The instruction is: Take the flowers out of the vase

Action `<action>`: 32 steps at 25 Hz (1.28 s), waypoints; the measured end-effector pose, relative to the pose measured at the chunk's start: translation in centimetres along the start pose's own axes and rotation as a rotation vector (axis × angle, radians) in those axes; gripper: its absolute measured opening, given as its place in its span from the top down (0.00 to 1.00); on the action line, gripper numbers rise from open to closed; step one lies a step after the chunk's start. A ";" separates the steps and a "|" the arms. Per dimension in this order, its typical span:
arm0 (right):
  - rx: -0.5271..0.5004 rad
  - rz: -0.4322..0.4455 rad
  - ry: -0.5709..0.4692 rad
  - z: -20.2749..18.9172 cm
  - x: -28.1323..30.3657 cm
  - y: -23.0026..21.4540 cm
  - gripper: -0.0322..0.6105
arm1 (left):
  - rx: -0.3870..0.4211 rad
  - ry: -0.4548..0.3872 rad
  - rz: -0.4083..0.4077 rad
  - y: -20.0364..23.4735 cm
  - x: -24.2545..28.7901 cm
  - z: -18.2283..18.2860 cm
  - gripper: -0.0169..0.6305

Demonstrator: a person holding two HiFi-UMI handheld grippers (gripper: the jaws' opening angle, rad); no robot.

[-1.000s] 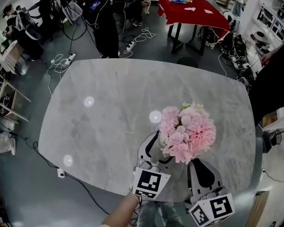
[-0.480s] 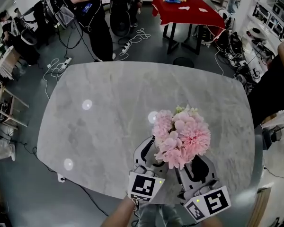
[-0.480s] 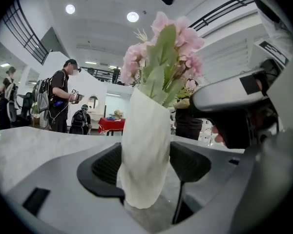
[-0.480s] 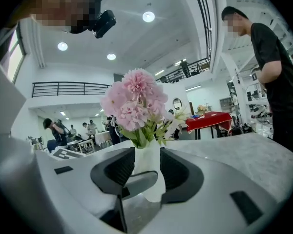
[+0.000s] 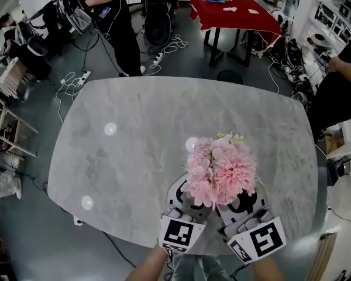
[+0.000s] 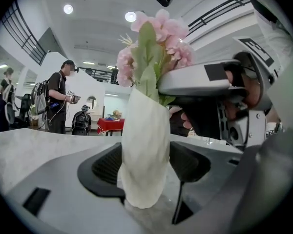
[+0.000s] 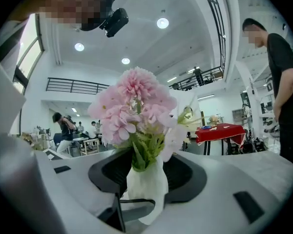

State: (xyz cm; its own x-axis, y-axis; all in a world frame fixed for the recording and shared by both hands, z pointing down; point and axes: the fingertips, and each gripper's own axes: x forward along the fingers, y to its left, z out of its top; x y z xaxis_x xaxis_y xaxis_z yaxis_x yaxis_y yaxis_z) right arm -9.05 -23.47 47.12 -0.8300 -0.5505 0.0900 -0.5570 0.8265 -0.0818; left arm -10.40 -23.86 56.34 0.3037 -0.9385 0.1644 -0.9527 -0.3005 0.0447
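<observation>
A bunch of pink flowers with green leaves stands in a white vase near the front edge of the marble table; in the head view the blooms hide the vase. My left gripper is shut on the vase's body, a pad against each side. My right gripper comes in from the right, its jaws opening. The vase's neck and the flower stems stand between them untouched, with a gap on both sides. Both grippers reach under the blooms.
The table's front edge is just below the grippers. A red-clothed table stands at the back, with cables and power strips on the floor. People stand at the back left and at the right.
My right gripper has moved forward to the vase and opened its jaws around the neck. The left gripper has stayed at the vase.
</observation>
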 end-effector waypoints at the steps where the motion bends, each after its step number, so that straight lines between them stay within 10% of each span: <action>1: -0.009 0.009 -0.001 0.0 0.0 -0.1 0.65 | 0.006 0.002 -0.003 -0.2 0.1 0.0 0.50; 32: -0.087 0.116 -0.045 3.9 0.8 0.8 0.84 | 0.016 0.038 -0.025 -0.2 0.0 -0.3 0.50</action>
State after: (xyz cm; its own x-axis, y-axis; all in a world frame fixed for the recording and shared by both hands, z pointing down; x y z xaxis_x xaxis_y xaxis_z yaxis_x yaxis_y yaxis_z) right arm -10.26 -23.73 43.30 -0.8902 -0.4538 0.0407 -0.4542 0.8909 -0.0022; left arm -10.16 -23.74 56.58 0.3266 -0.9237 0.2005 -0.9445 -0.3267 0.0334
